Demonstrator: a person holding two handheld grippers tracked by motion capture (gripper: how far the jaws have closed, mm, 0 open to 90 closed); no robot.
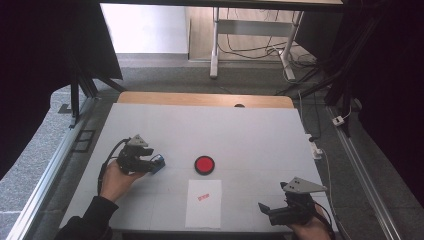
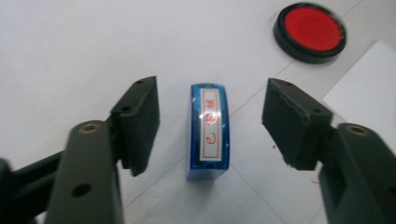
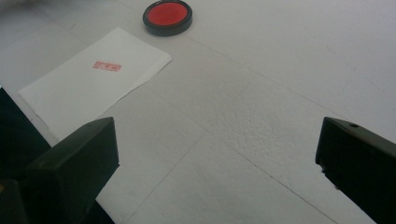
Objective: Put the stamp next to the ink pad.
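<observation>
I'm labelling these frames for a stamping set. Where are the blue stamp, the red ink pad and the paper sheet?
blue stamp (image 2: 208, 133), left gripper view, its labelled top face.
red ink pad (image 1: 204, 164), high view, the red centre.
paper sheet (image 3: 79, 91), right gripper view, bare white area below the red imprint.

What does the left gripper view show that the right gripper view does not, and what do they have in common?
Left gripper view alone: a blue stamp lying on the table between the left gripper's open jaws, with a gap on each side, its label with red characters facing up.

Right gripper view alone: the red printed mark on the white paper sheet, and the right gripper with its jaws wide apart and nothing between them.

Both: the round red ink pad, a part of the paper sheet, and the white table.
</observation>
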